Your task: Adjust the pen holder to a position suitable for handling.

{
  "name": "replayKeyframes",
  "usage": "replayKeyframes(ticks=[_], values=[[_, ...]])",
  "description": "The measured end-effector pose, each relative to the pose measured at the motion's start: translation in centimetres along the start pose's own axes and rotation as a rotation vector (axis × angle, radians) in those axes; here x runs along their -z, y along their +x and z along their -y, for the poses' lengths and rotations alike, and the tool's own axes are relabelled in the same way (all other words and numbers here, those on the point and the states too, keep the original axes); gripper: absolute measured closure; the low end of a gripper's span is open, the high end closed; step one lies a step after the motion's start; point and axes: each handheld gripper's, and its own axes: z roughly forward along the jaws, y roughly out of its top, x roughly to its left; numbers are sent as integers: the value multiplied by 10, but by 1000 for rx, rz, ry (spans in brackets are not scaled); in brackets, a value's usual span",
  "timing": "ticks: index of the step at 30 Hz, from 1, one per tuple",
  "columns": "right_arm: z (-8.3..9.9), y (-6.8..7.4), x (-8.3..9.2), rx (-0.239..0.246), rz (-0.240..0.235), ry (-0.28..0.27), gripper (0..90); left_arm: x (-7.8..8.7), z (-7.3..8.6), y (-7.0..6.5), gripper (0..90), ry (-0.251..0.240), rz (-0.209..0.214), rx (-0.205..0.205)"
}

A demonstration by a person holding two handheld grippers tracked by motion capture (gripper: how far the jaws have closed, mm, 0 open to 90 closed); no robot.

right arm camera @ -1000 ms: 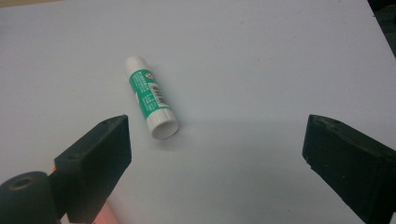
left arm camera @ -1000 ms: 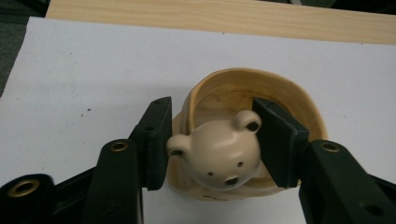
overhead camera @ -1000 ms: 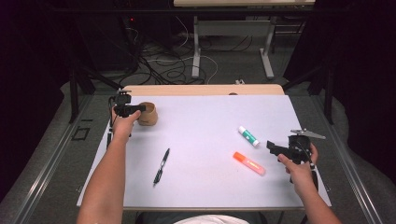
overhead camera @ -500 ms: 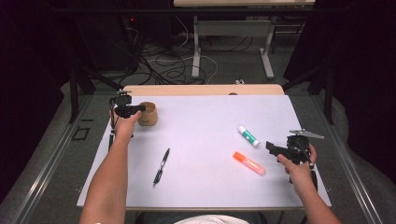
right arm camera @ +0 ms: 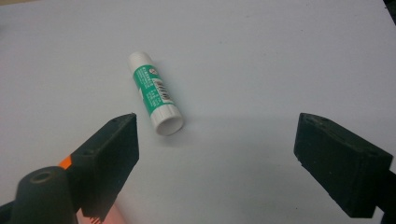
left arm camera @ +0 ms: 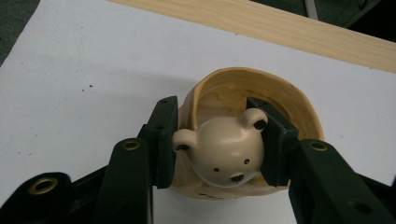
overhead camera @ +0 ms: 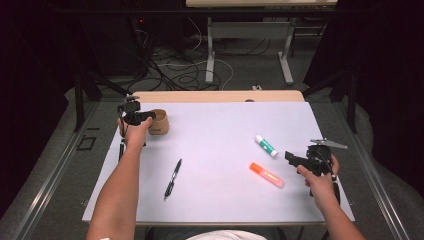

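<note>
A small wooden cup (overhead camera: 159, 121) with a bear's head on its front (left arm camera: 224, 154) stands at the table's far left. My left gripper (overhead camera: 145, 117) (left arm camera: 219, 140) is shut on it, the pads pressing either side of the bear's head; its jaws have just been closing. At the right, my right gripper (overhead camera: 291, 157) (right arm camera: 238, 140) hovers open just short of a green-and-white glue stick (overhead camera: 266, 146) (right arm camera: 155, 93). Its jaws have just been closing a little with nothing between them. An orange highlighter (overhead camera: 266, 175) (right arm camera: 65, 162) lies beside it.
A black pen (overhead camera: 173, 178) lies on the white table sheet (overhead camera: 220, 130) at front left. A wooden strip (overhead camera: 220, 96) (left arm camera: 280, 28) runs along the far edge. Cables and table legs are on the floor beyond.
</note>
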Motion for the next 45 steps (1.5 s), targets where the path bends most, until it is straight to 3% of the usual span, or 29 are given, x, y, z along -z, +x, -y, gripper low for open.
replayKeyframes(ticks=[9, 20, 25, 34, 35, 37, 45], values=[[0, 0, 1, -8, 7, -2, 133, 5, 0, -3, 561, 2, 15, 24], [0, 1, 2, -16, 6, -4, 131, 13, 4, -19, 561, 35, 26, -1], [0, 1, 2, -4, 7, -7, 131, 16, 7, -36, 561, 37, 34, -23], [0, 2, 4, -3, 3, -7, 131, 20, 12, -78, 561, 58, 90, -74], [0, 2, 4, -3, 2, -7, 131, 20, 13, -87, 561, 64, 106, -78], [0, 2, 4, -5, 3, -7, 131, 20, 13, -91, 561, 70, 114, -81], [0, 2, 4, -15, -1, -5, 131, 19, 21, -123, 561, 80, 125, -114]])
